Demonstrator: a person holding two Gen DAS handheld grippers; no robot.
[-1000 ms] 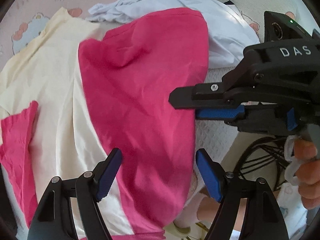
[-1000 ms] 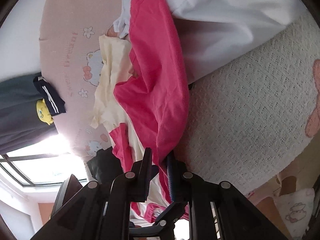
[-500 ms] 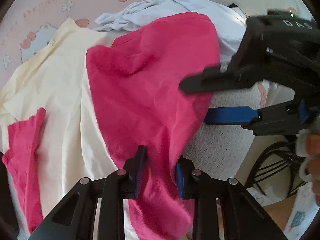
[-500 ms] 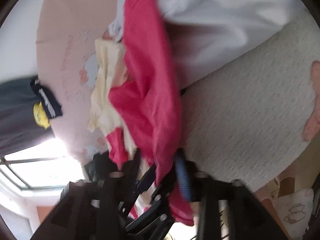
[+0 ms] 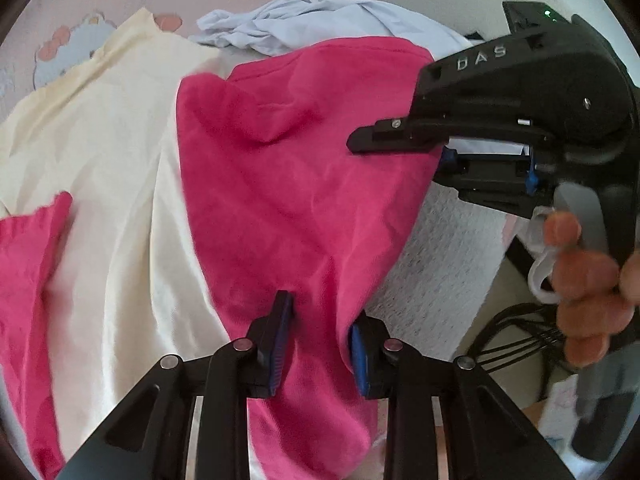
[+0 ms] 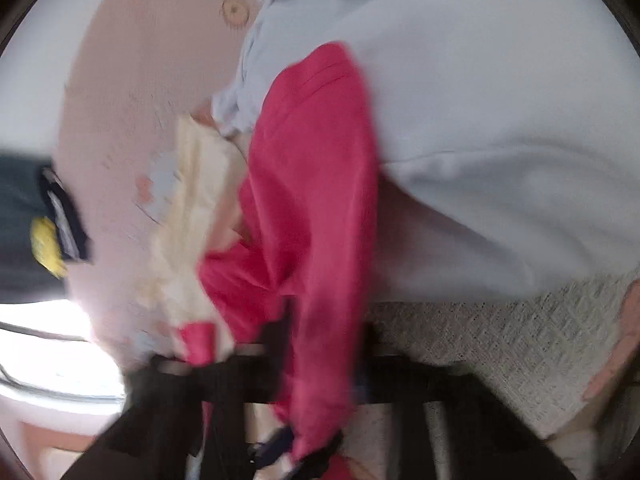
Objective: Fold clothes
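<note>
Pink-and-cream shirt [image 5: 280, 184] blankets center through 9 o'clock; light blue garment [image 5: 320, 20] heaped at 12. Right gripper [image 5: 400, 148] blocks 2 o'clock. Bare knit cover [image 5: 440, 264] open at 4

Shirt [image 5: 280, 184] on bed [image 5: 436, 264], before crumpled garment [image 5: 304, 20].

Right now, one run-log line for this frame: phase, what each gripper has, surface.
phase: grasping for fold | left gripper: shut on pink-and-cream shirt | right gripper: shut on shirt's edge | surface: cartoon-print sheet
</note>
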